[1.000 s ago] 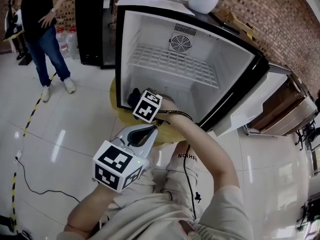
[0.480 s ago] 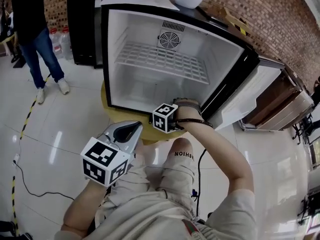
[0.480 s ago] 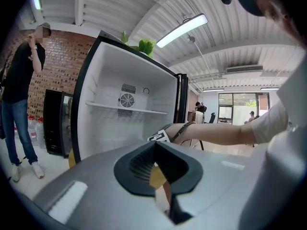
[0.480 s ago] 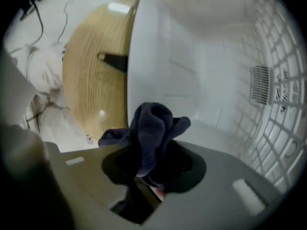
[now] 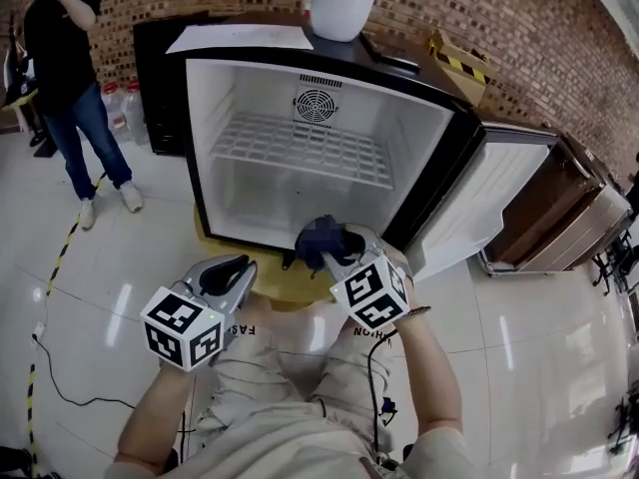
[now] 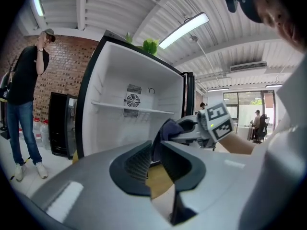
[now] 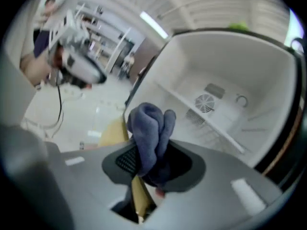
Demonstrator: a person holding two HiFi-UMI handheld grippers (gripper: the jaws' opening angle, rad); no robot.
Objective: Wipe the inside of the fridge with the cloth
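Nearest the person, the left hand-held gripper (image 5: 228, 267) hangs low and to the left. Its jaws have just been opening and stand a narrow slit apart with nothing between them. It points toward the fridge but is well short of it.

Further forward and to the right, the right hand-held gripper (image 5: 344, 257) is clamped on the cloth (image 7: 149, 128). The cloth is a dark blue bunch whose folds stick up and out past the jaw tips, so cloth rather than jaw leads.

The fridge (image 5: 205, 148) lies straight ahead of that cloth with its door swung wide to the right. The cloth seems to sit just outside the lower front edge of the opening, over the yellow base (image 5: 262, 285), though the steep view leaves that uncertain.

The right arm is plainly the nearer one. The next move is probably a push forward onto the fridge floor, below the shelf (image 5: 300, 153) and the fan (image 5: 314, 106).
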